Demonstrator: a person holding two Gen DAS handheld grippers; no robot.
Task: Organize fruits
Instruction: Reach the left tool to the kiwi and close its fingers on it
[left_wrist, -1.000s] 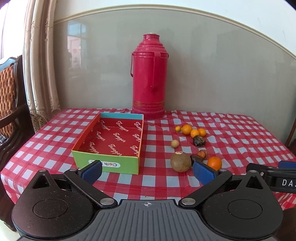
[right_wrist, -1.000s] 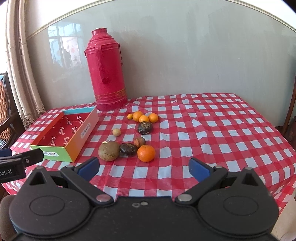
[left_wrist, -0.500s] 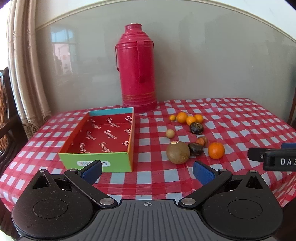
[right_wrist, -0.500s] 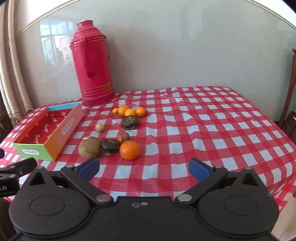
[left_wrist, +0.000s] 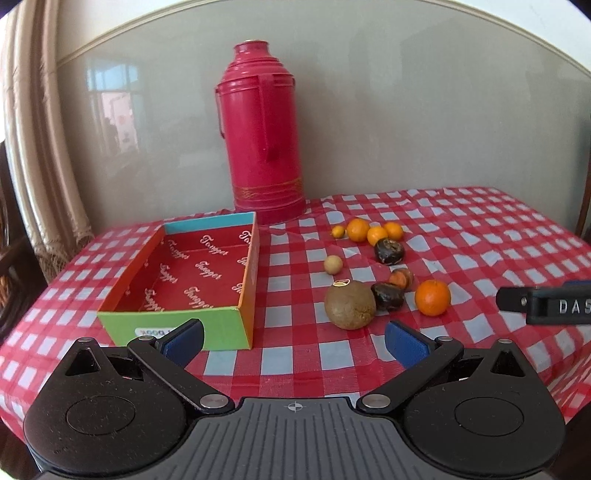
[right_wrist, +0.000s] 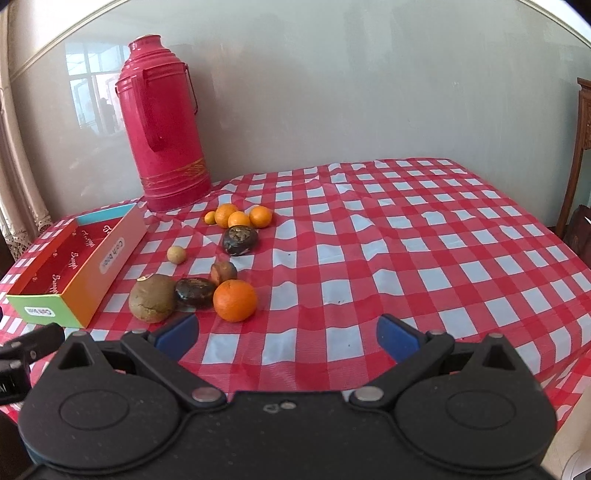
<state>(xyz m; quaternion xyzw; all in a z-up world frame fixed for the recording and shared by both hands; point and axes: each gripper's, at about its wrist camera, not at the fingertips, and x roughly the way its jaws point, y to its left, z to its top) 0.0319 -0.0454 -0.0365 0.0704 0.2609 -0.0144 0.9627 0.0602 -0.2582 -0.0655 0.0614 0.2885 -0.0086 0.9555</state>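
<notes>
An open, empty cardboard box (left_wrist: 192, 273) with a red printed inside sits left on the checked tablecloth; it also shows in the right wrist view (right_wrist: 79, 258). Several fruits lie to its right: a big brown round fruit (left_wrist: 350, 304) (right_wrist: 152, 297), a large orange (left_wrist: 432, 297) (right_wrist: 234, 300), dark fruits (left_wrist: 389, 251) (right_wrist: 239, 240), small oranges (left_wrist: 376, 234) (right_wrist: 239, 218) and a small tan ball (left_wrist: 333, 264) (right_wrist: 176, 254). My left gripper (left_wrist: 293, 338) is open and empty, near the box's front. My right gripper (right_wrist: 286, 334) is open and empty, just in front of the large orange.
A tall red thermos (left_wrist: 264, 133) (right_wrist: 166, 122) stands at the back against the wall. The right gripper's body (left_wrist: 546, 304) shows at the right edge of the left wrist view. A curtain (left_wrist: 44, 177) hangs at left; a wooden chair (right_wrist: 580, 155) stands at right.
Both grippers have moved forward and right toward the fruit pile, so the fruits look closer. Both stay open and empty. Nothing on the table has moved.
</notes>
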